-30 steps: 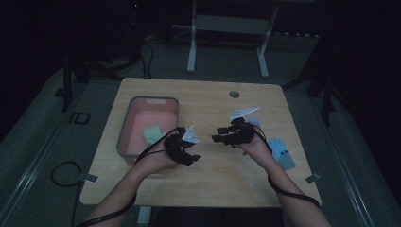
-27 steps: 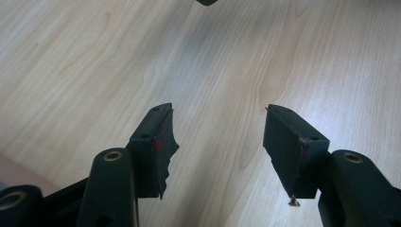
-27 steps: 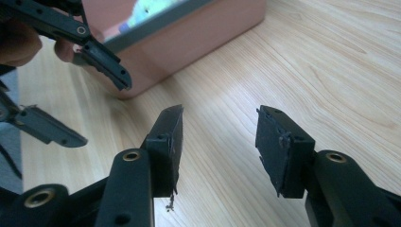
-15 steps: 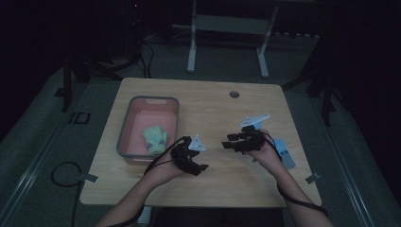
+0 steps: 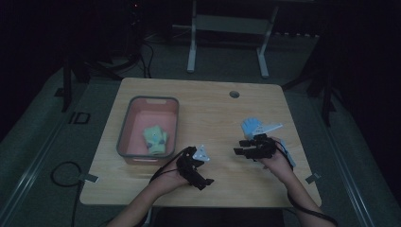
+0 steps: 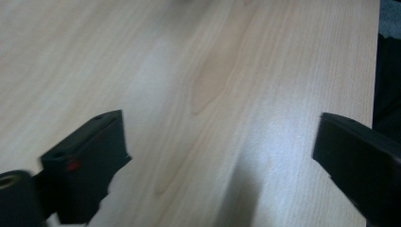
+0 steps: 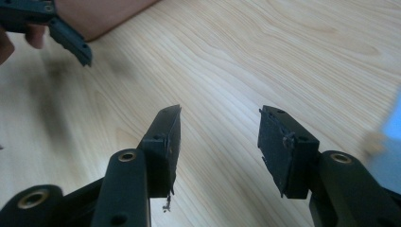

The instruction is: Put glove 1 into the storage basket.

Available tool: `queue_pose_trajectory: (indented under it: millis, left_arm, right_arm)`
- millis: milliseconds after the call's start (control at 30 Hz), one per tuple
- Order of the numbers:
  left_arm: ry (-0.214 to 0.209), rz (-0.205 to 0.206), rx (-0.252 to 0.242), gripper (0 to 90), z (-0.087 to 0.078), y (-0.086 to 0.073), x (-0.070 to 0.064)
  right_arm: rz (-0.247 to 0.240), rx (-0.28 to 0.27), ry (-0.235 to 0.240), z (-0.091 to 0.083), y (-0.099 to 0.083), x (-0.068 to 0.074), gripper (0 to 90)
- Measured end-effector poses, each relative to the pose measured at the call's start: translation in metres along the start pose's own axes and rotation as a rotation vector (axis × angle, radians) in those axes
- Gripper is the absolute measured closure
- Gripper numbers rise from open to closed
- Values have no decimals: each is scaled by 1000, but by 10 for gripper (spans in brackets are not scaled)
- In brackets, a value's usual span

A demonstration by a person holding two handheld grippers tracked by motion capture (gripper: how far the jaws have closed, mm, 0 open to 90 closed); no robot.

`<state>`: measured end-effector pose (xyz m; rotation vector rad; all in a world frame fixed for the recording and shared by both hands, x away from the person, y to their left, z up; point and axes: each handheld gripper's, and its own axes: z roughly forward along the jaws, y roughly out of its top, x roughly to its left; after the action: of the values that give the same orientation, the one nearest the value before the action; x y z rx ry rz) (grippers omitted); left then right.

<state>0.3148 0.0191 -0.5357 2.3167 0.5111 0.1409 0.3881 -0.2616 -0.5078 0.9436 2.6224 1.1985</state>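
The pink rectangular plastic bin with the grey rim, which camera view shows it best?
The high view: the pink rectangular plastic bin with the grey rim sits whole on the light wooden table's left side, holding a pale green crumpled item. The left and right gripper views look along open fingers at bare wood, with no bin.

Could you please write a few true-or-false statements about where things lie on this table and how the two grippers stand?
1. A green item lies inside the pink bin. True.
2. The left gripper is clamped on a cloth. False: its jaws stand wide apart over bare wooden table.
3. The right gripper is open with nothing between its jaws. True.
4. The light blue item sits in the bin. False: it lies on the table, on the person's right side, beyond the right gripper.
5. The bin stands on the person's right half of the table. False: it stands on the left half.
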Motion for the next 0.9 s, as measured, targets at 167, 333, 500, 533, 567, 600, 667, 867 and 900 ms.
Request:
queue_pose_trajectory:
  millis: [167, 333, 500, 533, 567, 600, 667, 867, 900]
  left_arm:
    - [25, -14, -43, 28, 11, -8, -5]
    - [49, -42, -63, 28, 14, -13, -5]
    - [35, -43, -63, 28, 17, -19, -9]
    - [36, -40, -63, 28, 18, -21, -11]
    - [42, -32, -61, 28, 19, -22, -11]
    - [51, -28, -62, 28, 19, -23, -13]
    - [70, -27, -69, 28, 19, -23, -15]
    - [90, -48, -108, 28, 13, -23, -18]
    - [94, -46, -107, 28, 12, -24, -18]
  right_arm:
    - [-4, -4, -28, -11, -12, -6, 501]
    - [3, -3, -62, -20, -21, -12, 503]
    - [22, -14, -93, -28, -28, -19, 501]
    - [24, -17, -103, -30, -29, -20, 501]
    - [23, -22, -113, -31, -30, -21, 503]
    - [26, -28, -119, -33, -31, -23, 504]
    - [27, -39, -143, -37, -30, -27, 508]
    - [62, -89, -201, -45, -24, -48, 548]
    - [70, -94, -209, -47, -23, -53, 565]
